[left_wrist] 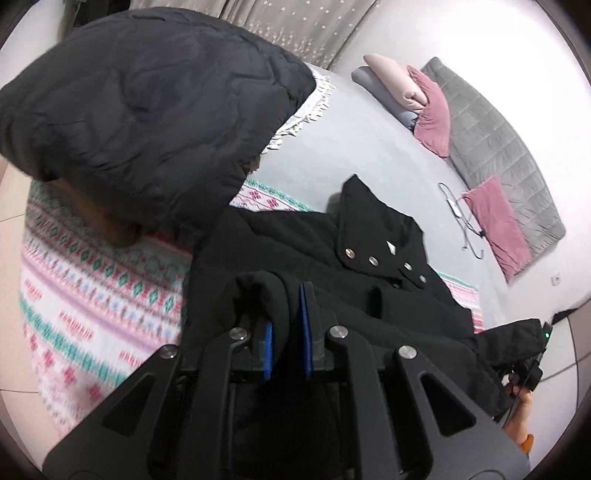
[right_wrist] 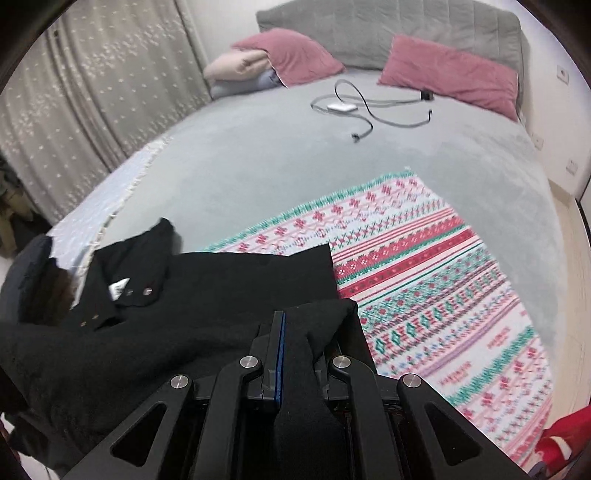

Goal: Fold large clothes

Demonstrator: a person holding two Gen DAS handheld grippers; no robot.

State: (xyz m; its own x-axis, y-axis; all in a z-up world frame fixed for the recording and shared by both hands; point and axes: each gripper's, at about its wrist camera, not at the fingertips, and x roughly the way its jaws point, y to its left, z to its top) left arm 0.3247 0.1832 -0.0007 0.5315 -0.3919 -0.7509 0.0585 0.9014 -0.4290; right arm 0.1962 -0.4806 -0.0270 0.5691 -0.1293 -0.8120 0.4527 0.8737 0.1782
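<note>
A black coat [left_wrist: 332, 266] with metal snap buttons lies on the patterned blanket [left_wrist: 92, 280] on the bed. My left gripper [left_wrist: 288, 317] is shut on a fold of the coat's near edge. My right gripper [right_wrist: 301, 332] is shut on another fold of the same coat [right_wrist: 207, 288], whose collar with buttons and a white tag lies to the left. The right gripper also shows at the lower right edge of the left wrist view [left_wrist: 532, 365], holding the coat's edge.
A dark quilted jacket [left_wrist: 147, 122] hangs or is heaped at the upper left, close to the left camera. Pink pillows [right_wrist: 450, 74], a grey headboard [right_wrist: 406, 33] and a charger with cables [right_wrist: 354, 110] lie at the bed's far end. Curtains [right_wrist: 92, 92] hang at left.
</note>
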